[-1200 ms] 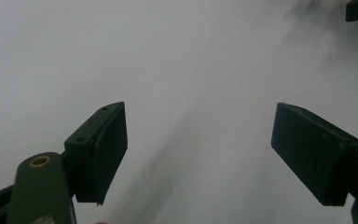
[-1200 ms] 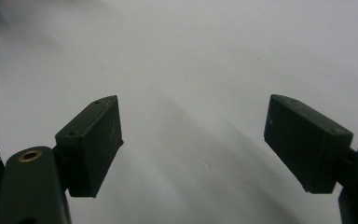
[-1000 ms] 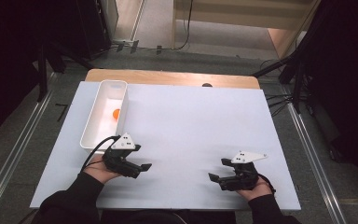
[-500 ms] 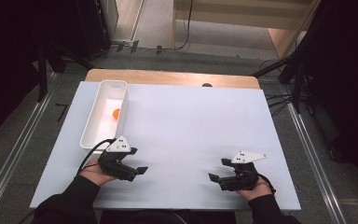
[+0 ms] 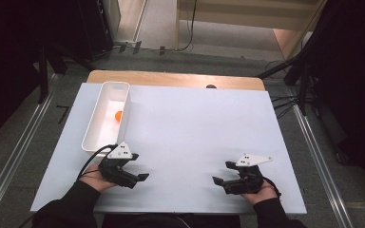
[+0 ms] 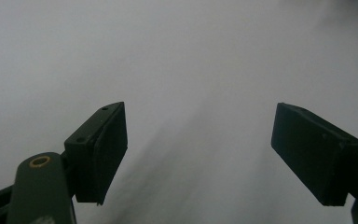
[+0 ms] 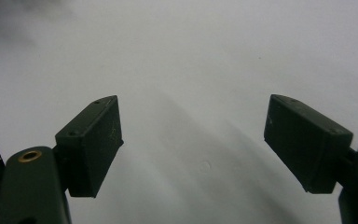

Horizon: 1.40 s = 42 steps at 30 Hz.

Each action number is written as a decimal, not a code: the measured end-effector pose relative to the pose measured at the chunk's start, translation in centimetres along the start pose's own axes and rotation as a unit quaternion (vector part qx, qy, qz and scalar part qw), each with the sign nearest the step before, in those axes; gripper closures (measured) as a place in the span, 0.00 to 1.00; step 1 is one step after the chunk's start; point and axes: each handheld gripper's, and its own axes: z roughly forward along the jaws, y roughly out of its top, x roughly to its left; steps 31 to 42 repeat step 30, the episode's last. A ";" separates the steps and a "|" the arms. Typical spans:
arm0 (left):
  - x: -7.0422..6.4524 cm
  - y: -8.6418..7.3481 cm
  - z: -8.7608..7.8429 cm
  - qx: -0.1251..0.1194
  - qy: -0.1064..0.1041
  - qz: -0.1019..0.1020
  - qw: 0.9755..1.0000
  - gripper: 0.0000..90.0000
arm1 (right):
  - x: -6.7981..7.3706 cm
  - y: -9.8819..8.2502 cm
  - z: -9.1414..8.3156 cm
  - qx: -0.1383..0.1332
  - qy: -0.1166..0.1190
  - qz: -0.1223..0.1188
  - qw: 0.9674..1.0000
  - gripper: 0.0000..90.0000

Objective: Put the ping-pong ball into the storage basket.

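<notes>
Tray (image 5: 105, 118) is the thing nearest my left gripper (image 5: 138, 179): a white oblong at the desk's (image 5: 195, 133) left edge, its long axis running from the near side toward the far side, with a small orange ball (image 5: 118, 115) inside. My left jaws stand open on nothing, just below the tray's near end, pointing right across the desk. My right gripper (image 5: 221, 179) points left, jaws open and empty. Between them lies bare white surface, with wide room toward the far edge.

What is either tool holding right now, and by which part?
Nothing. The left tool and the right tool both have open jaws over the bare white table; the orange ball lies in the white tray.
</notes>
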 end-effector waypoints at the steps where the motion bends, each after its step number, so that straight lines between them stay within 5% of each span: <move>1: 0.0 0.0 0.0 0.001 0.000 0.002 1.000 0.21 | 0.0 0.0 0.0 0.000 0.000 0.001 1.000 0.20; 42: 0.0 -0.2 0.0 0.006 -0.003 0.002 1.000 0.21 | 0.0 0.0 0.0 0.000 0.000 0.000 1.000 0.20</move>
